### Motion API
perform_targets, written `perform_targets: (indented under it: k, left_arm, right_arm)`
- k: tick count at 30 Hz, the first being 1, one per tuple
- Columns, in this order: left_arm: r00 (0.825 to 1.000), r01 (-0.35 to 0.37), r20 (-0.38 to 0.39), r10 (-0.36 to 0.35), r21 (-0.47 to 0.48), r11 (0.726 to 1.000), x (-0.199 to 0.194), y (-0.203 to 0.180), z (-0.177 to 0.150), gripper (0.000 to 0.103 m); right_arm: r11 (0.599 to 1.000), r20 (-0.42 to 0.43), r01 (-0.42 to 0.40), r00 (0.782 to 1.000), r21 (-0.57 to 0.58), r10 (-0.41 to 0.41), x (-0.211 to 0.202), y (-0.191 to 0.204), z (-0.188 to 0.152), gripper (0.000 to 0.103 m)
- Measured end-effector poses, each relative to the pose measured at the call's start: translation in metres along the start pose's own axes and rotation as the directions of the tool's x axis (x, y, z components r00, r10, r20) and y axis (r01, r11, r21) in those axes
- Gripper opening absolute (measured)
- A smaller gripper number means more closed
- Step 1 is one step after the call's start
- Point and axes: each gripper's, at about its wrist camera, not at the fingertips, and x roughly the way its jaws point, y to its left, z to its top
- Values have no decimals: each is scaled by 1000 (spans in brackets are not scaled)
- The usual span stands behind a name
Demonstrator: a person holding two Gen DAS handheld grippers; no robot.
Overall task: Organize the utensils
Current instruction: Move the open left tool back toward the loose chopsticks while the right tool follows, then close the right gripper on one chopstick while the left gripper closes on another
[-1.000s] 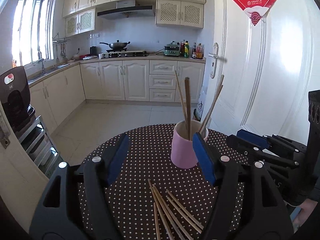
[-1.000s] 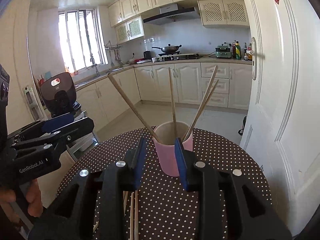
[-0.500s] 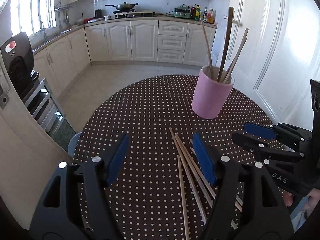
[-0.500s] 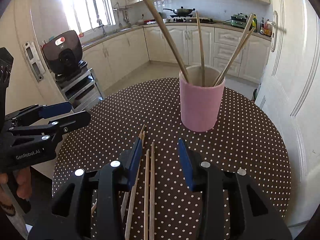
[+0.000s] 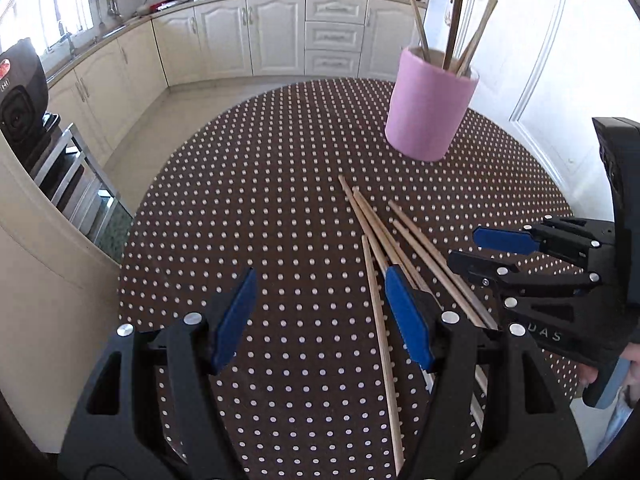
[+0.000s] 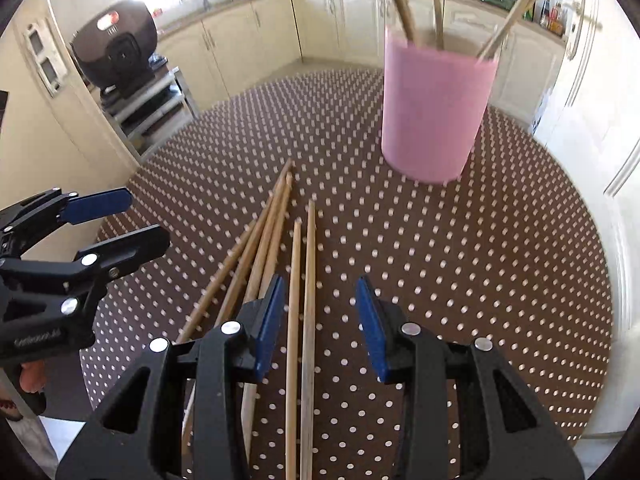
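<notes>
Pick-up step; left gripper released, empty, over near tabletop edge; loose chopsticks near edge, two between unclenched right gripper pads; pink cup far edge; next: lower, clench on one.

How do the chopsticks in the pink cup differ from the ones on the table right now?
The chopsticks in the pink cup stand upright and fan apart, leaning on the rim of the pink cup. The chopsticks on the table lie flat on the dotted tablecloth, bunched nearly parallel, tips toward the cup. One in the cup looks darker. All are slim wooden sticks, and none is gripped.
</notes>
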Motion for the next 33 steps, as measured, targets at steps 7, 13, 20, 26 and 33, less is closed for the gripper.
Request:
perform_targets:
  k: [7,13,20,26,33]
  left_arm:
    - [1000,1,-18,-1,-2,1000,8,1,-7,66]
    - [1000,5,-30,-4,9,1000,14,1,-13,66]
    - [999,7,-50,-6,27,1000,20,-6,-17,66]
    - [998,6,-59,-4,37,999,23,-11,-19,66]
    - [996,6,-90,-1,54,999,30,-20,-19,66]
  right_arm:
    - [1000,-28,12,1000,4,-12,6,-2,0,26]
    - [1000,-38,18,999,-13,-19,11,5,2,24]
    - [995,-43,59,997,-79,-63,20,24,7,11]
    - [997,-36,41,998,-63,-43,24,20,7,5]
    - [999,-35,23,999,-43,-25,16,9,0,5]
